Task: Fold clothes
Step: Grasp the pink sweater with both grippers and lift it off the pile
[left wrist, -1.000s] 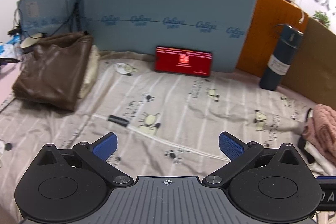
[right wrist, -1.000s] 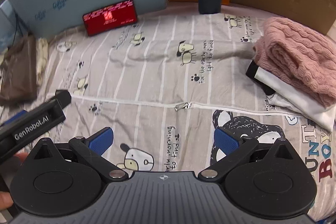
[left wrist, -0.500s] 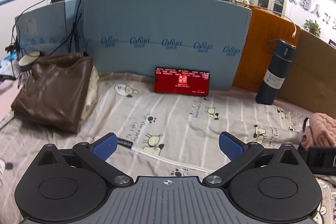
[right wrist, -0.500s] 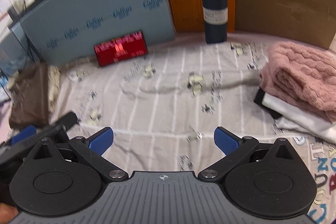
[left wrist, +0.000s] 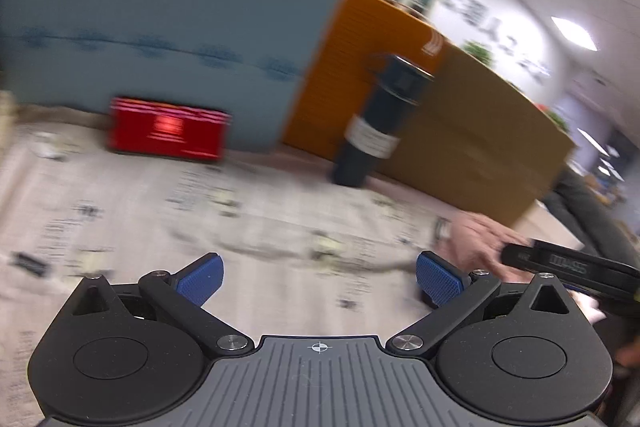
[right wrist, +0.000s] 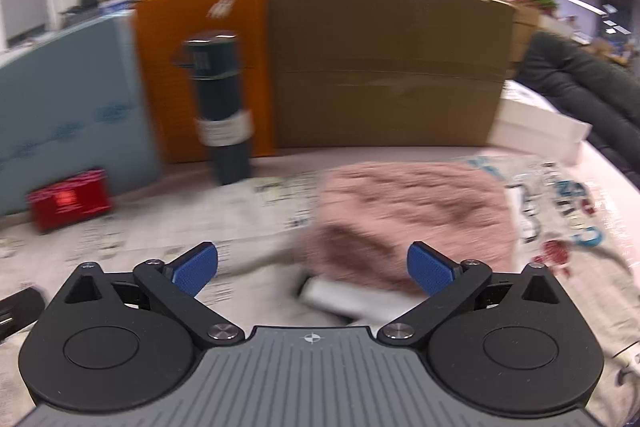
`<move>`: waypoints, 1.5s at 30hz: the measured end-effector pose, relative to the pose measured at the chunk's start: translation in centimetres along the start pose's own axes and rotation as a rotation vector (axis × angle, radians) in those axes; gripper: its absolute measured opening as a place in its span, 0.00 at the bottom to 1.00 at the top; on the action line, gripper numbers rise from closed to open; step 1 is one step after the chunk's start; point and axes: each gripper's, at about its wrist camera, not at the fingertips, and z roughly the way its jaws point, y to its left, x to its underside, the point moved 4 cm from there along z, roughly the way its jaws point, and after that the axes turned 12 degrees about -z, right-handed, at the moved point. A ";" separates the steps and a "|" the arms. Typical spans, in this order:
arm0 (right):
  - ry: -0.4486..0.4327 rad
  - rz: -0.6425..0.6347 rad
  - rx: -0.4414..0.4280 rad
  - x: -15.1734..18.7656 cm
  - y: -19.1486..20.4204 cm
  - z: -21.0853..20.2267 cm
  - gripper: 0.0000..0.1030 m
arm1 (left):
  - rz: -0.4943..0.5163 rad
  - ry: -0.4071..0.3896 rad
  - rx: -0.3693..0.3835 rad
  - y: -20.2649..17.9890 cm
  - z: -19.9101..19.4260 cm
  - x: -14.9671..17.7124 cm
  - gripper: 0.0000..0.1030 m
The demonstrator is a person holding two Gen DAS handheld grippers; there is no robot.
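In the right wrist view, a glowing red phone screen [right wrist: 68, 200] sits at the left edge, and a dark blue cylindrical flask [right wrist: 218, 107] stands upright left of centre. The folded pink knitted sweater [right wrist: 408, 223] lies mid-frame on what looks, through blur, like a white folded garment [right wrist: 348, 301]. The right gripper [right wrist: 312, 267] hangs spread wide above them, holding nothing. In the left wrist view, the left gripper [left wrist: 319, 277] likewise gapes empty over the grey cartoon-printed bedsheet [left wrist: 260, 211].

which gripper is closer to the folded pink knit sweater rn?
Right. The right gripper hangs open just before the folded pink knit sweater; the left gripper, also open, sits further left over the printed sheet.
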 end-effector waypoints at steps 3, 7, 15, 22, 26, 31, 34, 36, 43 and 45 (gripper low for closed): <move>-0.009 -0.008 0.005 -0.1 -1.3 2.7 0.95 | -0.001 0.047 0.052 -1.2 2.2 0.7 1.00; -0.002 -0.034 -0.006 -0.6 -2.0 6.4 0.79 | -0.058 0.055 0.076 -2.0 5.2 0.9 0.98; 0.061 -0.036 0.034 1.5 -4.1 11.2 0.30 | 0.046 0.068 0.064 -5.3 11.3 2.0 0.69; 0.004 0.031 -0.014 1.6 -6.5 8.3 0.20 | 0.170 0.164 0.133 -10.7 18.0 4.9 0.55; -0.014 0.069 -0.034 1.3 -8.0 7.1 0.20 | 0.261 0.196 0.131 -13.4 20.7 6.1 0.41; -0.081 0.126 -0.085 0.8 -9.4 4.9 0.18 | 0.373 0.169 0.128 -15.6 20.2 6.8 0.19; -0.148 0.161 -0.161 0.3 -9.6 3.2 0.17 | 0.397 0.125 0.156 -16.6 18.6 6.6 0.15; -0.202 0.194 -0.237 -0.4 -9.2 1.8 0.17 | 0.376 0.098 0.190 -16.7 17.1 5.9 0.15; -0.341 0.215 -0.430 -3.4 -4.6 -4.0 0.17 | 0.220 -0.021 0.245 -11.7 9.1 1.2 0.15; -0.367 0.211 -0.501 -4.0 -2.4 -5.5 0.17 | 0.171 -0.062 0.215 -8.4 6.1 -0.4 0.15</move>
